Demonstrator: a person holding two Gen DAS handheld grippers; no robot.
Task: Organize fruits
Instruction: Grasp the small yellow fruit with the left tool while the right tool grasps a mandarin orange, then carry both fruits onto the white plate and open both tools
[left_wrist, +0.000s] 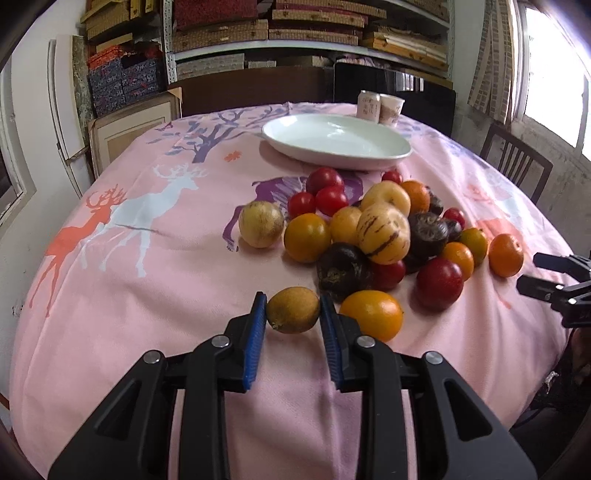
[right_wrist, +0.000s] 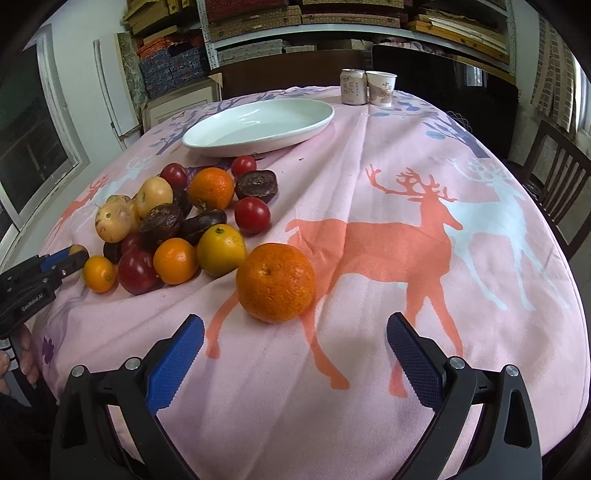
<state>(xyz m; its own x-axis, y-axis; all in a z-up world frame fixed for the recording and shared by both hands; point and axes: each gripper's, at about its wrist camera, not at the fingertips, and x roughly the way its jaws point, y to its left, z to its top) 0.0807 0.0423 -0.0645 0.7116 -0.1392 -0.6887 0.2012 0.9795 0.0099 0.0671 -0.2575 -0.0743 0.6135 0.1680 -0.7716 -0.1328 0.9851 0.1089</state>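
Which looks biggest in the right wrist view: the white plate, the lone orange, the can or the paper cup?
1. White plate
2. Lone orange, though it lies nearest the camera, which flatters it
3. Can and paper cup: too alike to rank

Shelves (left_wrist: 310, 33) of stacked boxes far ahead of grippers, bright window (left_wrist: 550, 70) right, wooden chair (right_wrist: 554, 166) beside table.
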